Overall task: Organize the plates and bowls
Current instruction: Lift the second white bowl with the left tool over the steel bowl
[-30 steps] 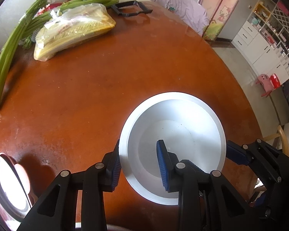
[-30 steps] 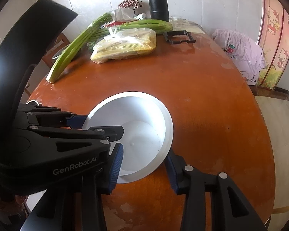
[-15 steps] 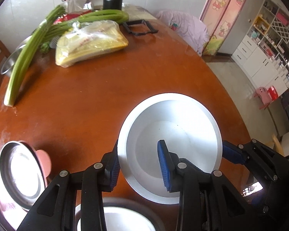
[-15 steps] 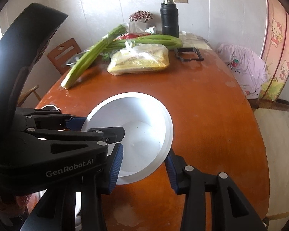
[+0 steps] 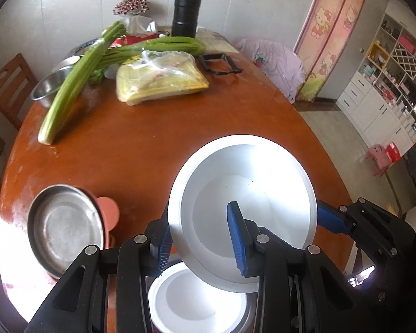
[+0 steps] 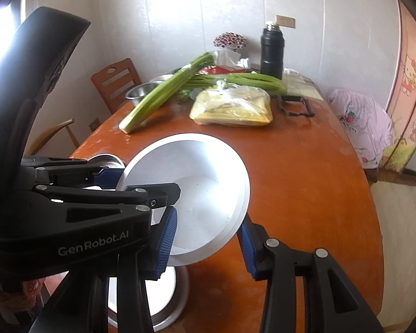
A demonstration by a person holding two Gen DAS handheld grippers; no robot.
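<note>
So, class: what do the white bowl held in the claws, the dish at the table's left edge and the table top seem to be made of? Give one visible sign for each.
White bowl: probably ceramic or melamine; smooth, opaque, glossy glare.
Dish: stainless steel, brushed grey with dull reflections.
Table: likely lacquered wood; red-brown, shiny, mirrors the light.

Left gripper (image 5: 201, 240) angled steeply down, blue pads (image 5: 235, 238) clamped on near rim of white bowl (image 5: 252, 194), one pad inside, one outside. Right gripper (image 6: 208, 241) likewise tilted down, pinching opposite rim, pads (image 6: 166, 242) either side of wall. Bowl held tilted between both.
</note>
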